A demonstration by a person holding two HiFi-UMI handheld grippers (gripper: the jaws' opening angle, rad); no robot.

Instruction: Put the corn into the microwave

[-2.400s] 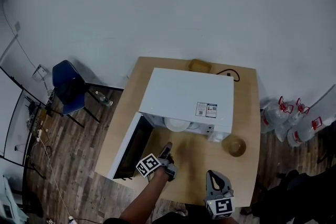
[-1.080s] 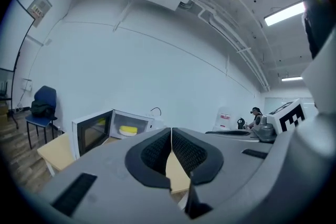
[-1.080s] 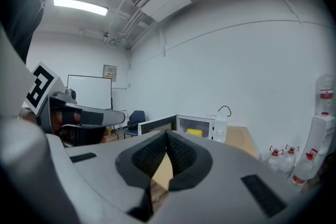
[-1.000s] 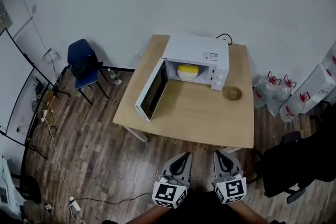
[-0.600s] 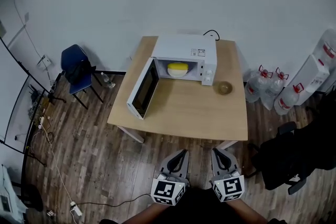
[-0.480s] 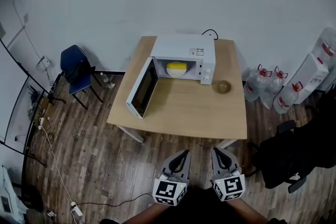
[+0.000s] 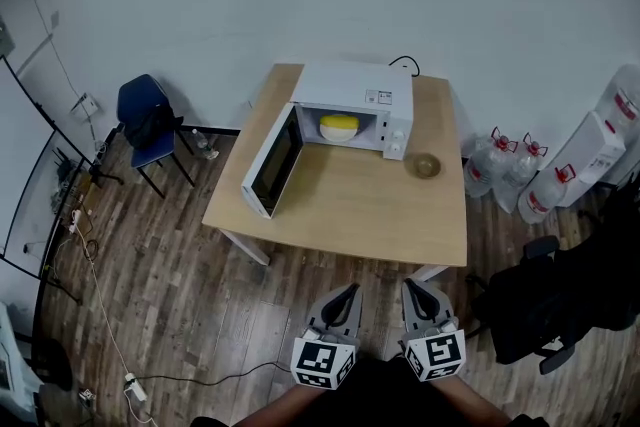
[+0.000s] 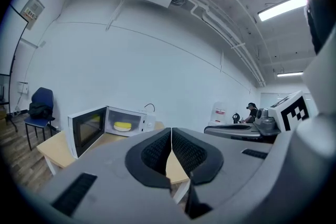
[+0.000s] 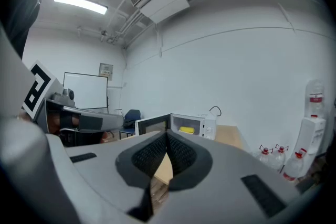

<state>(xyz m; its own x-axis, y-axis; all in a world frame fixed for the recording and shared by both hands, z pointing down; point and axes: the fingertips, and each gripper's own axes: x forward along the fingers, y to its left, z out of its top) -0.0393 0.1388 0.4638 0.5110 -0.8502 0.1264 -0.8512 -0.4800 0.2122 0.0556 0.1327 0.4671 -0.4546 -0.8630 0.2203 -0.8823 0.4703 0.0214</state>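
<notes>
The yellow corn [image 7: 339, 125] lies in a white dish inside the white microwave [image 7: 358, 93], whose door [image 7: 268, 161] stands open to the left. The microwave sits at the back of the wooden table [image 7: 340, 205]. Both grippers are held side by side over the floor, well short of the table's near edge. My left gripper [image 7: 346, 296] is shut and empty, and so is my right gripper [image 7: 417, 291]. The left gripper view shows the corn [image 8: 123, 126] far off past the closed pads [image 8: 157, 150]. In the right gripper view the corn [image 9: 186, 129] is also distant.
A small brown bowl [image 7: 427, 165] sits on the table right of the microwave. A blue chair [image 7: 148, 123] stands at the left, water bottles [image 7: 510, 177] and a dispenser [image 7: 592, 153] at the right. A black office chair [image 7: 545, 300] is near my right side.
The person has stepped back from the table: the left gripper, earlier by the microwave's opening, is now over the floor beside the right one. Over the last half second almost nothing moves.
</notes>
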